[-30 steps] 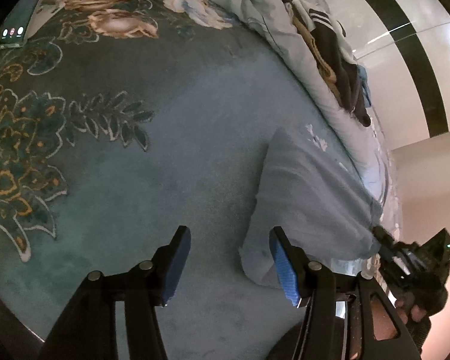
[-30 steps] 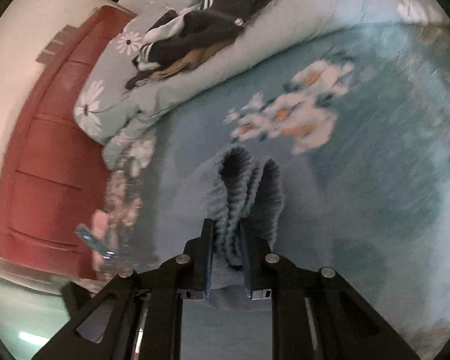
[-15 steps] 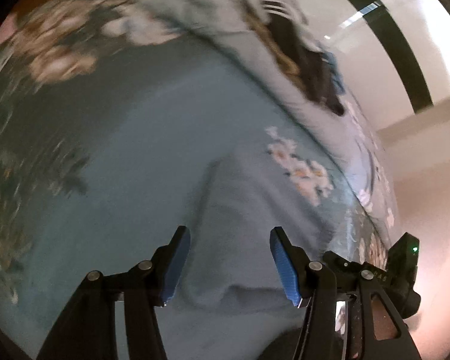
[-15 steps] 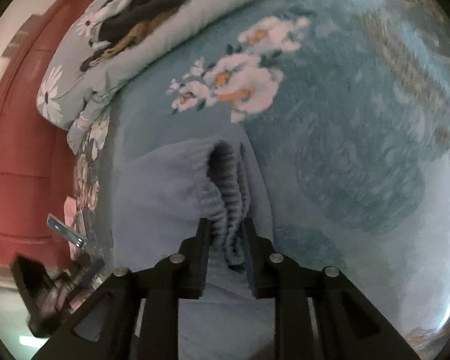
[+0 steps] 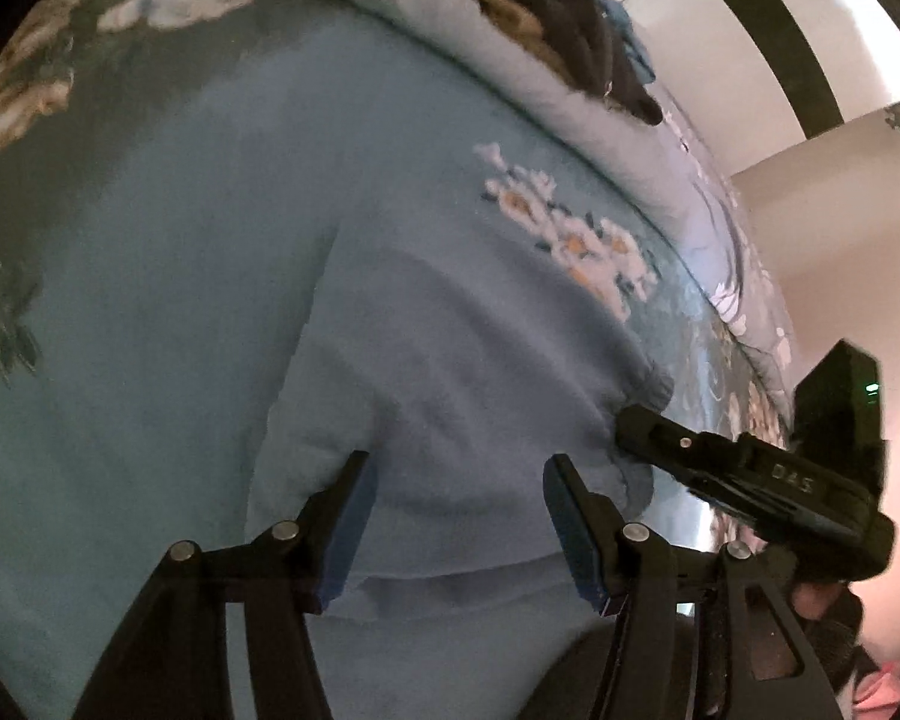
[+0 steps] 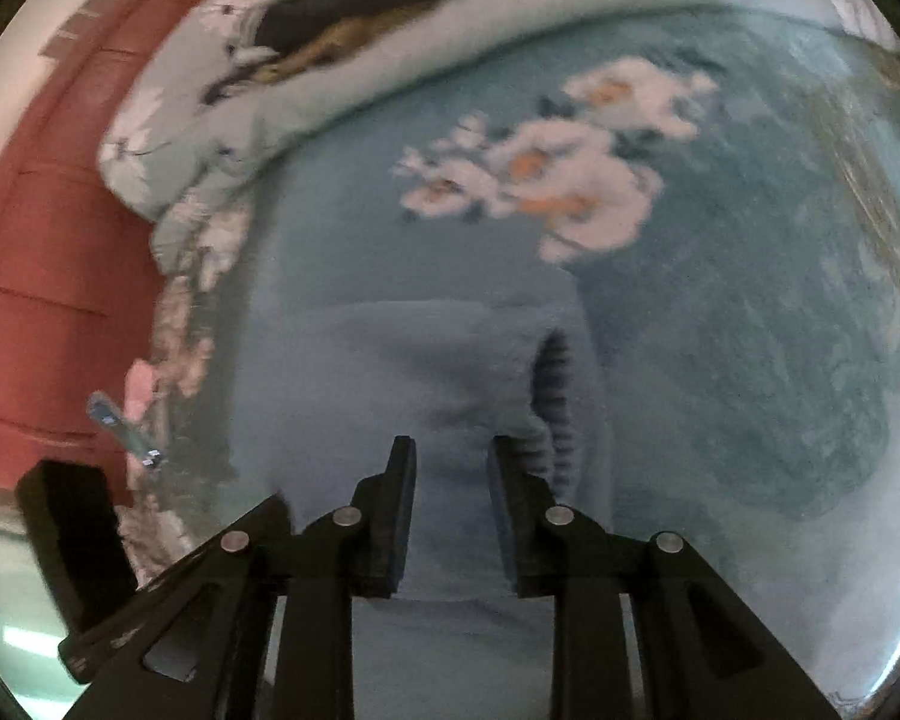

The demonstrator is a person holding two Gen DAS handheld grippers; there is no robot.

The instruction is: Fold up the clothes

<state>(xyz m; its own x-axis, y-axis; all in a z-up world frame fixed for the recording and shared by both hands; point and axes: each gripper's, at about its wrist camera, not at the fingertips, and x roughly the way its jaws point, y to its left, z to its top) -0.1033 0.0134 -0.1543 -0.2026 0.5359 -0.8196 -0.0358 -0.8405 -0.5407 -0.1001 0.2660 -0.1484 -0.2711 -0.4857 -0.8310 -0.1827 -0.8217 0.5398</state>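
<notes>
While we hold both tools low over the teal floral plush bedspread point(image 5: 150, 312), folded pale-blue knit garment point(image 5: 450, 396) lying flat near us, left gripper point(image 5: 456, 516) fingers spread wide above it, right gripper point(image 6: 447, 498) fingers parted beside its ribbed cuff point(image 6: 555, 414), dark clothes pile point(image 5: 576, 42) far on the rolled floral duvet point(image 6: 222, 120).

Teal floral bedspread point(image 6: 720, 312); rolled floral quilt point(image 6: 210, 138) (far edge); red wooden cabinet point(image 6: 48, 240) beyond.
</notes>
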